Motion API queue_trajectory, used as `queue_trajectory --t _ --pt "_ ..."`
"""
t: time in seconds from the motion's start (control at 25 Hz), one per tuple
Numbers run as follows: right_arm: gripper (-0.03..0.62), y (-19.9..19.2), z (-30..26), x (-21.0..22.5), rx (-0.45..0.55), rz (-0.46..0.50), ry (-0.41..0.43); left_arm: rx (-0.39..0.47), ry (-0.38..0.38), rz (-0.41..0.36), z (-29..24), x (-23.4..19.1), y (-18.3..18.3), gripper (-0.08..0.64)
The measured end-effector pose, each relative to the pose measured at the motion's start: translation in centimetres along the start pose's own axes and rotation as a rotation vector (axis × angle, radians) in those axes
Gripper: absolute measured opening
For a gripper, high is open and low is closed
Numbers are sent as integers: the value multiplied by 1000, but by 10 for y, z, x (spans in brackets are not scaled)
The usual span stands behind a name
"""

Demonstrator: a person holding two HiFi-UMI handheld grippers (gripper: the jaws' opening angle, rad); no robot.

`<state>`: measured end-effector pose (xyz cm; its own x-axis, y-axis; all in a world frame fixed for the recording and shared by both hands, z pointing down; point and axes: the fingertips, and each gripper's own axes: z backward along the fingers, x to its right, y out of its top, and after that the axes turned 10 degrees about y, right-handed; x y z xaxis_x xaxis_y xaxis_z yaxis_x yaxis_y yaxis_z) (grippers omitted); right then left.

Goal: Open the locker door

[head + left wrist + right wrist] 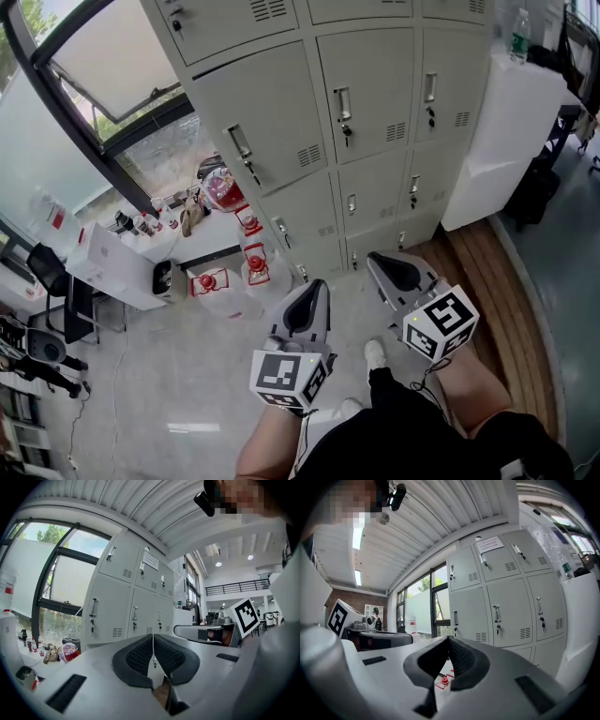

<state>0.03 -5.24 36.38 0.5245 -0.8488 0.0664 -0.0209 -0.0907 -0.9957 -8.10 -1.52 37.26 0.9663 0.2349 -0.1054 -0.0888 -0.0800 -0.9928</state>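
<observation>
A bank of grey lockers (356, 122) fills the top of the head view, every door closed, each with a metal handle (343, 105) and a key below it. My left gripper (316, 285) and right gripper (377, 256) hang side by side above the floor, well short of the lockers, both pointing toward them. Both are shut with nothing between the pads. In the left gripper view the left gripper (153, 637) faces the lockers (133, 606). The right gripper (448, 640) faces a locker door handle (497, 613) in its own view.
A white cabinet (511, 131) with a bottle (521, 36) on top stands right of the lockers. Red items (255, 264) and white boxes (112, 267) crowd the floor at the left, under a window. A wooden strip (487, 281) runs along the right. My shoe (375, 354) shows below.
</observation>
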Motion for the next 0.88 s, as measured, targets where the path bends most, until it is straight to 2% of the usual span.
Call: queue_trajectory --t 0.88 --pt "54 4 -79 122 -16 -15 6 -25 5 24 -135 -29 -3 20"
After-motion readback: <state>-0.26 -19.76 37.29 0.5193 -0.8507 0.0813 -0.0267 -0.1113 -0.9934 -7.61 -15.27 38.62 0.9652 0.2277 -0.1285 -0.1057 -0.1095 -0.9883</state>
